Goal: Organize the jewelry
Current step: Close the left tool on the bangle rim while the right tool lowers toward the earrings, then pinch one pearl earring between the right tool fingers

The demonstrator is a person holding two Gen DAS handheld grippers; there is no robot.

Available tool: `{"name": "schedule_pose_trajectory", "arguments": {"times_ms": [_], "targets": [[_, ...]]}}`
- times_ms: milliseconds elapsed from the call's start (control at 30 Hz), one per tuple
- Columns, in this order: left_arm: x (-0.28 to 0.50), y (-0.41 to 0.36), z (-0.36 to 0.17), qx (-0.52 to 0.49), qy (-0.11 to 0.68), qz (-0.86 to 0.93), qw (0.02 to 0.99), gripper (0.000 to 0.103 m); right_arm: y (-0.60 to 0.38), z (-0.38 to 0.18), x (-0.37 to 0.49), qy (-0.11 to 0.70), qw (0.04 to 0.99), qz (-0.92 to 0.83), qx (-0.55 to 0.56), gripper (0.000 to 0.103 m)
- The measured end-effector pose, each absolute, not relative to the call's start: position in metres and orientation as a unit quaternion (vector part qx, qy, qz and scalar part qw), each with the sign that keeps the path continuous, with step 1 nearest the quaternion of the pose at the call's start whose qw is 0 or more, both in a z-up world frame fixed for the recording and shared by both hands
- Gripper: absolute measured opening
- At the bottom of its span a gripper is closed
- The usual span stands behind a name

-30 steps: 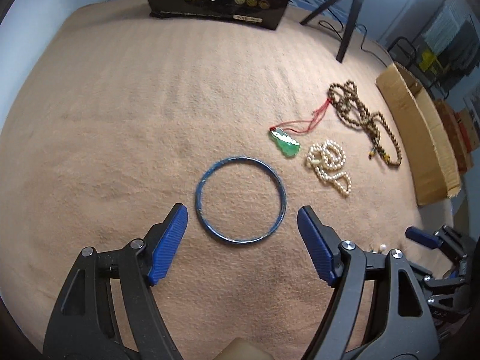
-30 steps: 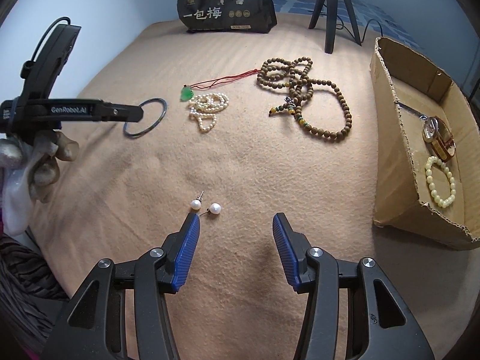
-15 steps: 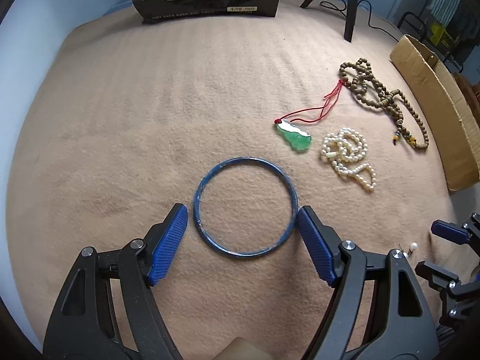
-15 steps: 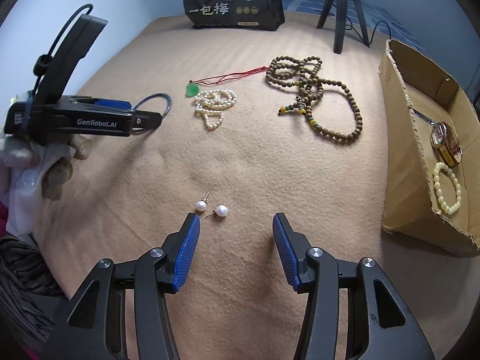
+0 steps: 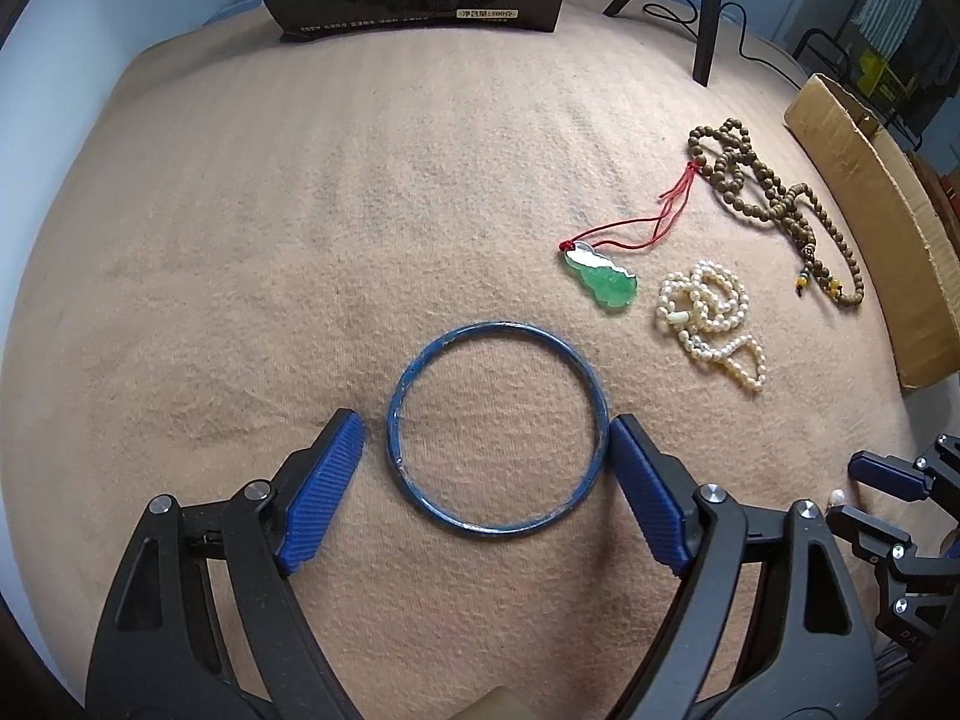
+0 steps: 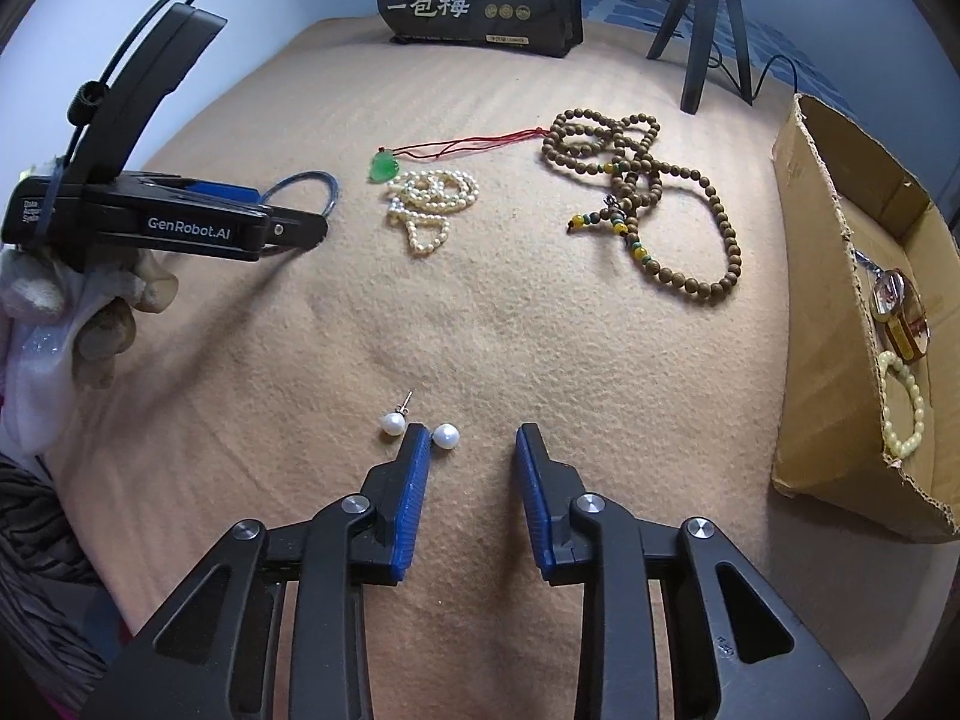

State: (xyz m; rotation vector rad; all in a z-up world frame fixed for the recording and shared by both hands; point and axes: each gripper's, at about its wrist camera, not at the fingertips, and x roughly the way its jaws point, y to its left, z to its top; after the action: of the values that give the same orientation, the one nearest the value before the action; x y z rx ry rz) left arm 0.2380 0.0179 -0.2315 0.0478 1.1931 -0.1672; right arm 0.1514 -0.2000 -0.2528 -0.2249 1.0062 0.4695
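Right now, step in hand: you are lining up two pickups at once, with most of the jewelry loose on the tan blanket (image 5: 240,240) and only a little in the cardboard box (image 6: 840,420)
Left gripper (image 5: 486,444): its jaws have just been opening and stand wide; the blue bangle (image 5: 493,429) lies flat between them, the right pad at or very near its rim, the left pad just clear, nothing gripped
Right gripper (image 6: 471,450): its jaws have just been closing but a plain gap remains; one pearl earring (image 6: 446,436) sits just inside the left pad, the second earring (image 6: 393,422) just outside it, neither held
Next move, left: I judge you must close across the bangle's width and lift without it tipping
Next move, right: shift slightly so both studs, or one chosen stud, lie fully between the pads before closing; they look small and likely to roll
Other pieces: green pendant (image 5: 600,282), pearl strand (image 5: 708,312) and wooden beads (image 5: 774,210) wait nearer the box
Hard to tell: whether the right pad truly touches the bangle; the box contents are partly cut off
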Motion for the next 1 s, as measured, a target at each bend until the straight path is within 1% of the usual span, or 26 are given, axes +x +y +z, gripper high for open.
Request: {"name": "schedule_pose_trajectory", "arguments": {"times_ms": [67, 167, 267, 533, 1000], "targets": [[0.238, 0.017, -0.232, 0.023, 0.559, -0.078, 0.825, 0.085, -0.198, -0.253, 0.151, 0.476, 0.844, 0.223, -0.11, 0.028], [0.237, 0.016, -0.232, 0.024, 0.556, -0.078, 0.827, 0.085, -0.194, -0.254, 0.15, 0.474, 0.843, 0.223, -0.123, 0.023], [0.238, 0.016, -0.232, 0.022, 0.555, -0.079, 0.828, 0.085, -0.19, -0.254, 0.149, 0.47, 0.844, 0.222, -0.132, 0.023], [0.238, 0.015, -0.23, 0.025, 0.549, -0.079, 0.832, 0.075, -0.189, -0.258, 0.151, 0.464, 0.845, 0.227, -0.139, 0.023], [0.239, 0.016, -0.23, 0.026, 0.549, -0.079, 0.832, 0.075, -0.187, -0.258, 0.157, 0.45, 0.849, 0.241, -0.137, 0.023]]}}
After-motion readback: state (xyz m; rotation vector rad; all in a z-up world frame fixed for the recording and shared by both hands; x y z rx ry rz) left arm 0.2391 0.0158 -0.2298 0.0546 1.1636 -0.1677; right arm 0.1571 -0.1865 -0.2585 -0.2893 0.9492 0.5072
